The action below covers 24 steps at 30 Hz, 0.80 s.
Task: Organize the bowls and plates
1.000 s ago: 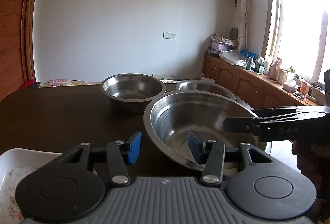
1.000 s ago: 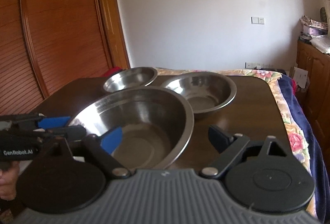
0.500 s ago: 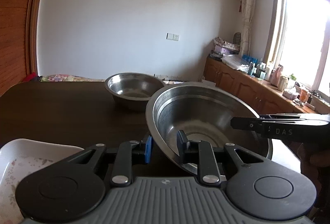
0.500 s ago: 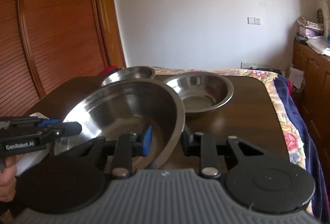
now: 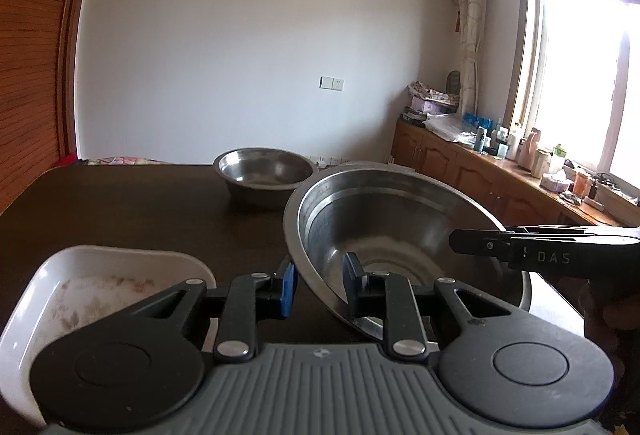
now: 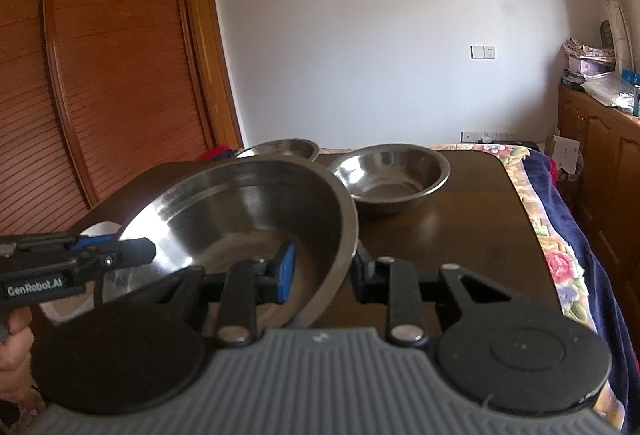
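A large steel bowl (image 5: 384, 219) (image 6: 248, 215) is held off the dark table by both grippers. My left gripper (image 5: 316, 281) is shut on its left rim; my right gripper (image 6: 324, 271) is shut on its right rim. Each gripper shows in the other's view, the right one in the left wrist view (image 5: 520, 251) and the left one in the right wrist view (image 6: 80, 259). A medium steel bowl (image 5: 264, 175) (image 6: 392, 175) stands on the table behind. A smaller steel bowl (image 6: 280, 149) stands at the far left, partly hidden. A white dish (image 5: 100, 287) lies at the near left.
The dark wooden table (image 5: 120, 203) (image 6: 460, 219) has its right edge beside a floral blanket (image 6: 560, 255). A wooden sliding door (image 6: 100, 75) is on the left. A cabinet with bottles (image 5: 500, 163) runs along the window wall.
Both grippers closed on the large bowl's rims and lifted it; it now hangs above the table and hides the bowl behind it in the left view.
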{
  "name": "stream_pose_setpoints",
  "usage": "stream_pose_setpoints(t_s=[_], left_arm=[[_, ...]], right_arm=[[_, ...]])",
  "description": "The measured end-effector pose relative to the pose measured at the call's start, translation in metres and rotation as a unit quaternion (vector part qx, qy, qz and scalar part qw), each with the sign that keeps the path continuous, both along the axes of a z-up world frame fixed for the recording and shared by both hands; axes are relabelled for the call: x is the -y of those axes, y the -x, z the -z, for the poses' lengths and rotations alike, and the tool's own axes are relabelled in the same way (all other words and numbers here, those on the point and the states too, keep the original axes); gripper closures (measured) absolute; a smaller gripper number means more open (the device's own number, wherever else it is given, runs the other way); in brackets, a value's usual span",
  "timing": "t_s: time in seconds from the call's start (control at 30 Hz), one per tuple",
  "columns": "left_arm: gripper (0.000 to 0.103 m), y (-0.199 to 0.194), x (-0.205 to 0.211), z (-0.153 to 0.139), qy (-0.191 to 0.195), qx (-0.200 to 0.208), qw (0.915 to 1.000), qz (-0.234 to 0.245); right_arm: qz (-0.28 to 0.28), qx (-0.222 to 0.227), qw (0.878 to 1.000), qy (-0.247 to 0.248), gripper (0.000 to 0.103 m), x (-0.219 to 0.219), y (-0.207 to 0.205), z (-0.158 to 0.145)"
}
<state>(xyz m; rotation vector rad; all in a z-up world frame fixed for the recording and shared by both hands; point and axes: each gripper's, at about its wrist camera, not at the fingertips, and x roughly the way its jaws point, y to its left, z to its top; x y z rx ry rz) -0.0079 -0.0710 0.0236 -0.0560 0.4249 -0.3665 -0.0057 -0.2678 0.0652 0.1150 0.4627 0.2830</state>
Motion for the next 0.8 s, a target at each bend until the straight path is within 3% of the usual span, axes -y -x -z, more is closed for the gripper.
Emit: stream_pose_setpoints(t_s=[0.37, 0.8], left_arm=[[0.055, 0.015, -0.001, 0.003, -0.011, 0.003, 0.9999, 0.003], [0.055, 0.003, 0.001, 0.01, -0.016, -0.011, 0.9998, 0.002]], right_arm=[[0.002, -0.004, 1.0, -0.009, 0.072, -0.001, 0.009, 0.005], [0.005, -0.008, 1.0, -0.01, 0.072, -0.005, 0.003, 0.017]])
